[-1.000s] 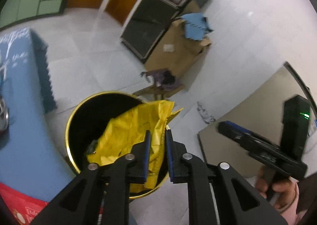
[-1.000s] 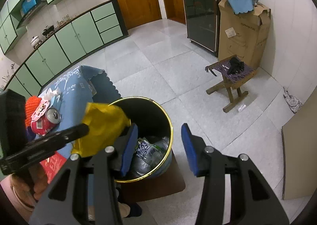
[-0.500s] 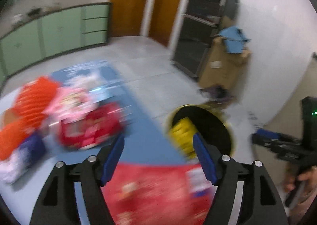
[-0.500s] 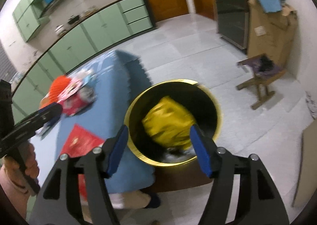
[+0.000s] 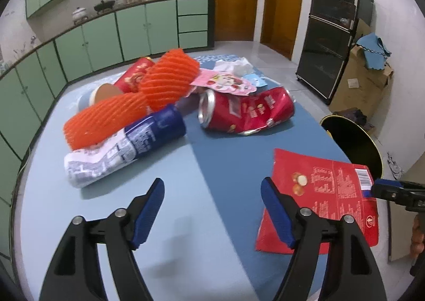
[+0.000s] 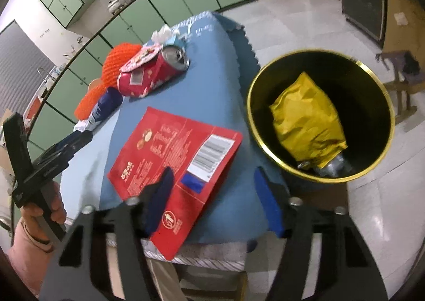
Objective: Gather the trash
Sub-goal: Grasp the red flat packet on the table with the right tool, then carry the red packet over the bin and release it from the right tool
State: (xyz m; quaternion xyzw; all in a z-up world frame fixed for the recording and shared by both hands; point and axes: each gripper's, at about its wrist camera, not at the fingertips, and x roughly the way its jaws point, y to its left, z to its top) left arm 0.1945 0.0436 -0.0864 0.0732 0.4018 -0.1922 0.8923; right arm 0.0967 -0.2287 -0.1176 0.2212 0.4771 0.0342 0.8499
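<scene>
Even indoor light falls on my table; soft shadows lie under my fingers; the floor shows glare; edges bend and darken; my right view smears slightly.

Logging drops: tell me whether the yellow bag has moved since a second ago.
Yes. The yellow bag was held at the bin rim, beside the table; now it lies down inside the bin, free of both tongs.

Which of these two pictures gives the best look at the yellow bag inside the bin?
The right wrist view: it looks down into the black bin, so the crumpled yellow bag shows whole, lying on other trash. The left wrist view catches only part of the bin at the table's edge, its inside dark; no yellow bag shows there.
</scene>
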